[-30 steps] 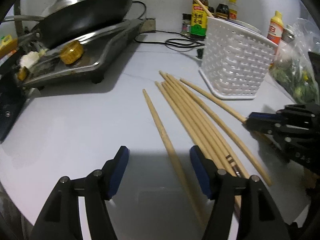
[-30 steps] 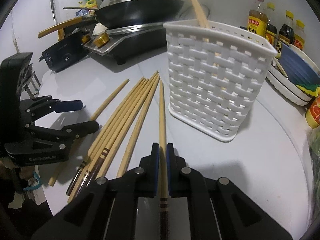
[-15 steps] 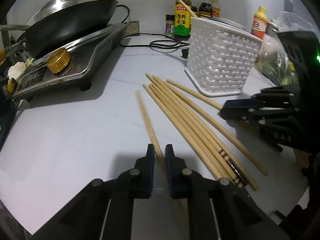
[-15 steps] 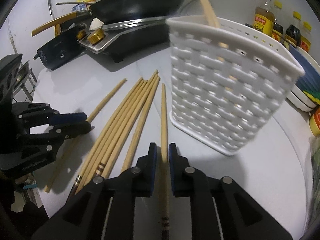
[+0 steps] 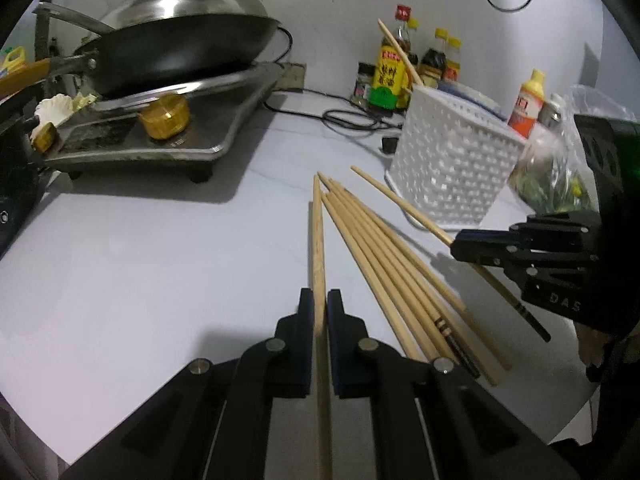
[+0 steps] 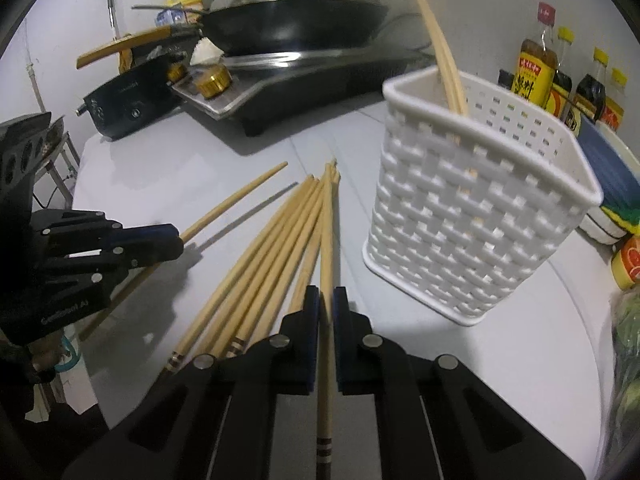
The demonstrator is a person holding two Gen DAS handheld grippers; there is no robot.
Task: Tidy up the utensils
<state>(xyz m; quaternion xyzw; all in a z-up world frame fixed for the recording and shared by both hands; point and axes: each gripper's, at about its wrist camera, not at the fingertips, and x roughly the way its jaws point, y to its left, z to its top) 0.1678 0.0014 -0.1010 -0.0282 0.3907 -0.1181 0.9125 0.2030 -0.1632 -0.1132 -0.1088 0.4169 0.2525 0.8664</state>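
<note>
Wooden chopstick (image 5: 318, 240) sat pinched in left gripper (image 5: 319, 312), another (image 6: 327, 232) in right gripper (image 6: 326, 308); best tip each w/ care into basket (image 6: 480, 216).

Chopsticks (image 5: 376, 248): pale matt wood, some with dark banded ends. Holder basket (image 6: 476, 216): white woven-pattern plastic, slightly glossy. Wok lid (image 5: 192, 4): polished metal. Countertop (image 5: 140, 260): smooth, matt white. Gripper (image 6: 327, 312) bodies: black matt plastic.

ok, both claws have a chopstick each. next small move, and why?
Probably lift the right claw toward the white basket opening: its chopstick is clamped, the basket stands close on its right and already holds chopsticks. Left claw follows.
</note>
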